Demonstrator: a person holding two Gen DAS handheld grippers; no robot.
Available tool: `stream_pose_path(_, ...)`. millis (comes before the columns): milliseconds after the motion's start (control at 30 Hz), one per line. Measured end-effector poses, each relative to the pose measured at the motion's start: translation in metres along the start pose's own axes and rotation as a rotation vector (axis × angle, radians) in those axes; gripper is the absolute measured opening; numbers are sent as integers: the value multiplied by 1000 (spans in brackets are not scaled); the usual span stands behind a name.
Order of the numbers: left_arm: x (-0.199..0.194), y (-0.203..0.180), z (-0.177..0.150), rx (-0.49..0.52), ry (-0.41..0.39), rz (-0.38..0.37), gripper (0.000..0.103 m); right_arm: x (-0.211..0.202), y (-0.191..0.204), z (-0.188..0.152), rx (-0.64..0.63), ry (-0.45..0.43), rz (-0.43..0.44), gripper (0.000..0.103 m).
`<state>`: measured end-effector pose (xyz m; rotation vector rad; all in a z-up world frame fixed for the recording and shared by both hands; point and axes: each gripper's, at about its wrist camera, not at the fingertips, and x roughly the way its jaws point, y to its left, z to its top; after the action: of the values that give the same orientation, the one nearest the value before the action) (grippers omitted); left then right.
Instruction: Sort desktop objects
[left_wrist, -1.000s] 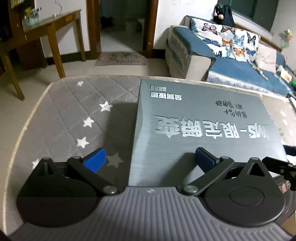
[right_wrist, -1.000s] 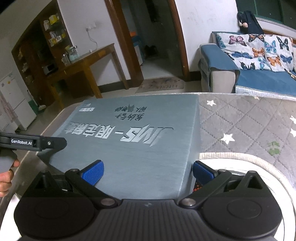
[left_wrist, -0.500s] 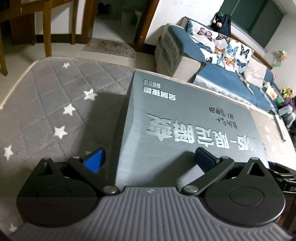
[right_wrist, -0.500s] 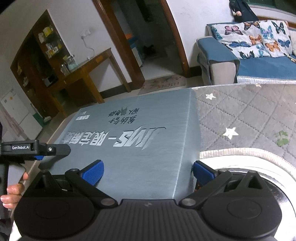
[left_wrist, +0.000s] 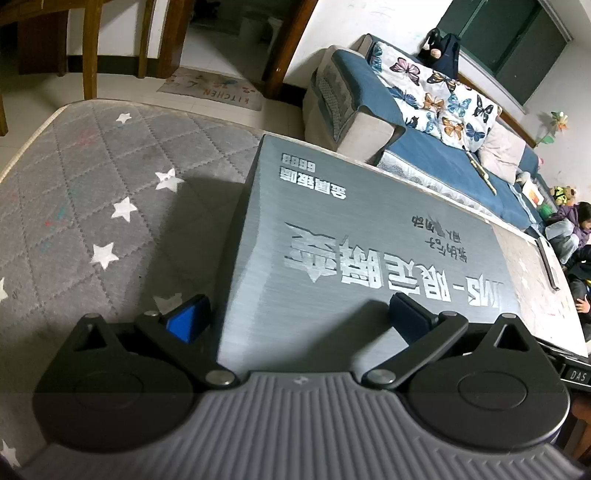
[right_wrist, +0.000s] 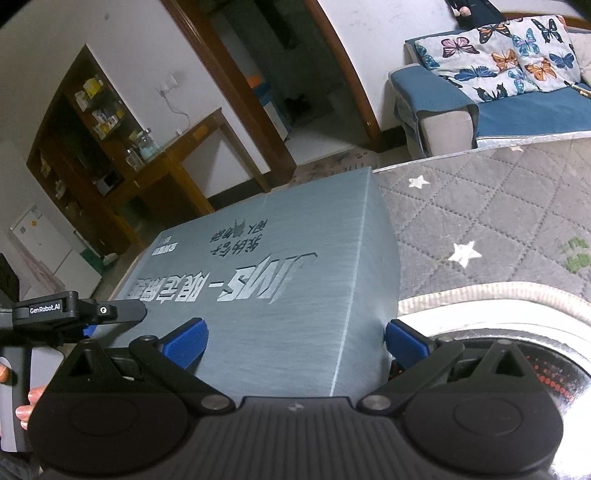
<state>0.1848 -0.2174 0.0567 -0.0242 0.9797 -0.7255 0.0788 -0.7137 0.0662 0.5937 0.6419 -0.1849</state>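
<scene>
Left wrist view: large grey box (left_wrist: 369, 251), flat printed lid with silver lettering, one near corner lying between the blue pads of the left gripper (left_wrist: 295, 317). Jaws spread wide; the left pad (left_wrist: 186, 319) sits just outside the box's side wall over the quilted star-patterned cover (left_wrist: 92, 184), the right pad (left_wrist: 406, 315) lies over the lid. Whether either pad presses on the cardboard cannot be told; nothing is pinched. The box casts a broad shadow on the cover to the gripper's left and looks tipped, judged to be raised or steadied at its near edge rather than lying flat. Right wrist view: same box (right_wrist: 266, 288), its opposite near corner between the pads of the right gripper (right_wrist: 295, 341), likewise spread wide; the left pad (right_wrist: 184, 341) lies over the lid, the right pad (right_wrist: 406, 339) just beyond the side wall, contact not discernible. To that gripper's right and below, a round shiny rim (right_wrist: 480, 328) partly tucked under the box's end; what it belongs to is unclear. The left gripper's arm (right_wrist: 74, 314) shows at the box's other near corner, a person's fingers (right_wrist: 31, 402) on its handle. Judgement: two tools at the two near corners suit an item too broad for one claw to span, handled by bracketing rather than clamping. Sofa (left_wrist: 424, 122) beyond, ahead of both.
</scene>
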Motion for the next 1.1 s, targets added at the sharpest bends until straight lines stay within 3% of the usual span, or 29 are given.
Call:
stream_pose_path(500, -23, -9, -3, -9, -34, -13, 103, -16, 10, 1, 2, -17, 2, 103)
stream_pose_path(1100, -100, -35, -29, 23, -84, -13, 103, -83, 40, -9, -10, -64, 14, 103)
